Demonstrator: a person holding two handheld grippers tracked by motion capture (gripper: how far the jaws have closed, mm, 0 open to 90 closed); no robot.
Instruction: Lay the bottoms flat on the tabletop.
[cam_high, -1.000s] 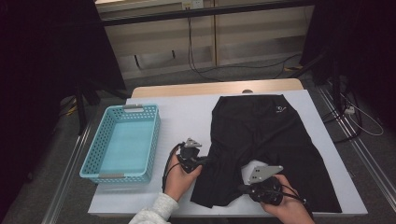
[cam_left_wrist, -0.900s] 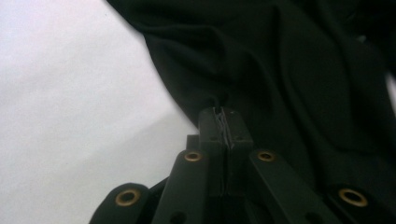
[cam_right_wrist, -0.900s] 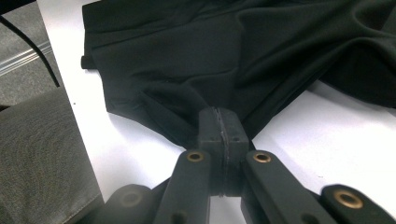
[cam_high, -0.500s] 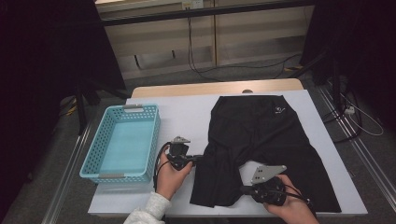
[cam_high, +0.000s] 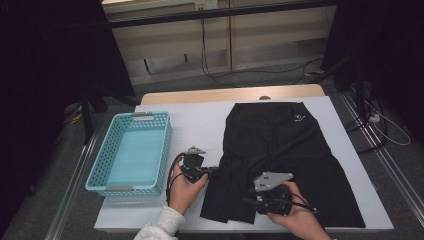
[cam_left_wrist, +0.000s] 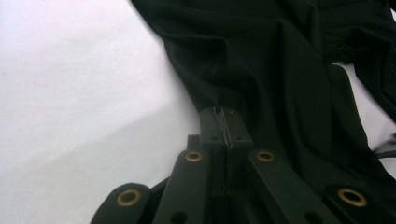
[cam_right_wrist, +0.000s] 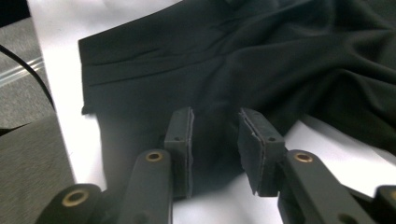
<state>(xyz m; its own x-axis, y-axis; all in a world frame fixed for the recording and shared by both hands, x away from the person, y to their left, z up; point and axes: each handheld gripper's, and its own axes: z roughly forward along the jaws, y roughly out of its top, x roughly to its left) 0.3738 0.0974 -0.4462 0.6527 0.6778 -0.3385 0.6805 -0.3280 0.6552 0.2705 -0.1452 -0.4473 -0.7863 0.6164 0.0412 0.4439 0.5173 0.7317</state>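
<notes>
White table (cam_high: 200, 120): black shorts (cam_high: 285, 150) spread right; blue basket (cam_high: 131, 152) left. Left gripper (cam_high: 212, 170) clamped on near-left leg edge. Right gripper (cam_high: 248, 201), jaws just opening, pads clear of fabric. Step: folding, probably; next needs a fresh right-hand hold.

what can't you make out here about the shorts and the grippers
- High view: the small white logo on the black shorts is too small to read.
- Left gripper view: whether cloth sits in the shut left gripper; dark pads on dark fabric.
- Right gripper view: the shorts' far side, cut off by the frame; the right gripper has just been opening, nothing visibly pinched.
</notes>
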